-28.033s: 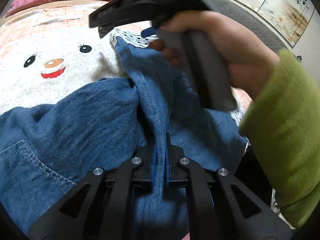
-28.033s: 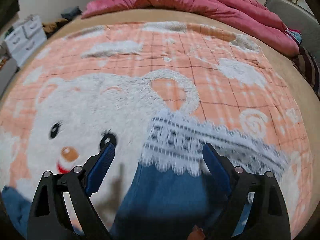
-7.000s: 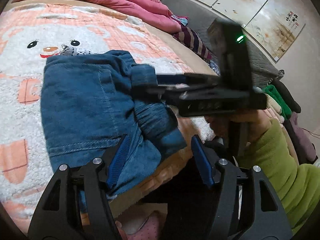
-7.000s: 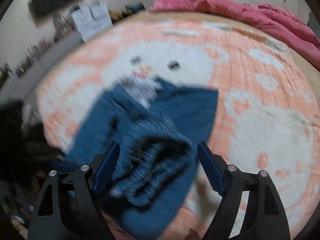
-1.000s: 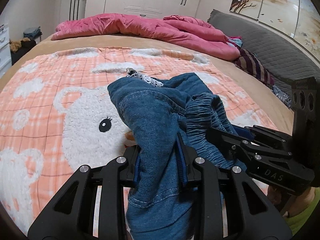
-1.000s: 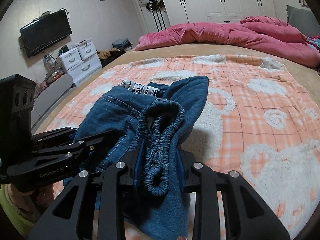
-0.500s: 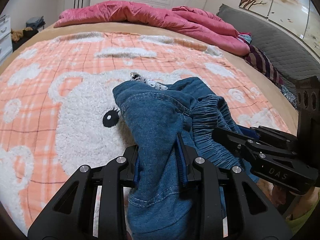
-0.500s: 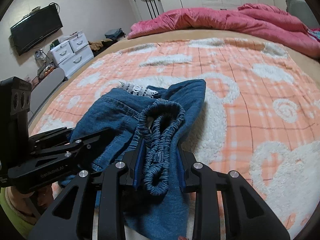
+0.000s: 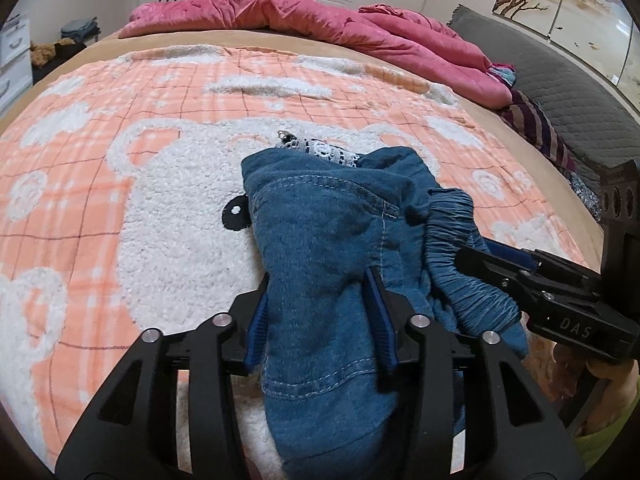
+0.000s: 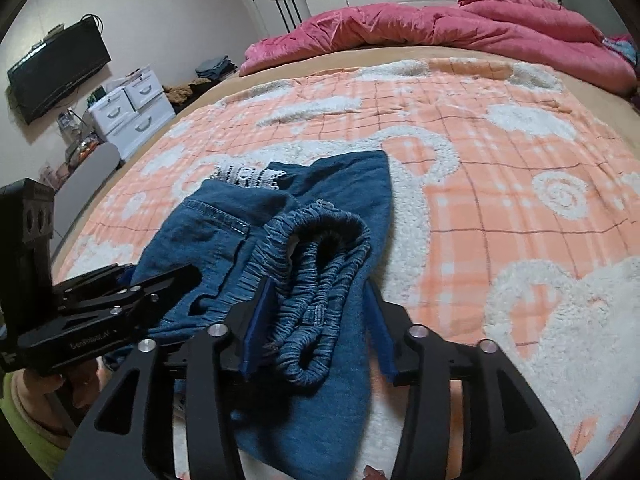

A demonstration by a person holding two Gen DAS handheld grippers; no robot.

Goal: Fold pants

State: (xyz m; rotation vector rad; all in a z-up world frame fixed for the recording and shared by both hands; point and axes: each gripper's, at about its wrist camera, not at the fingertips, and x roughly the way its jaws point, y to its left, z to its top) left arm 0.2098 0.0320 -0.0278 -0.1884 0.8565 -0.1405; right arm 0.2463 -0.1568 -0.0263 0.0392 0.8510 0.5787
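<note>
Pants lie bunched between both just-opened hand-held grippers; pulling back carelessly could snag the waistband, undoing the fold.

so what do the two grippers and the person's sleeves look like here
Both grippers are matte black, angular linkage frames with silver rivets and blue ribbed pads on the fingers. The left gripper and right gripper look identical. Seen from the side, each has a boxy black upright block with round holes and small pale lettering on the body. The sleeve is fuzzy lime green.
</note>
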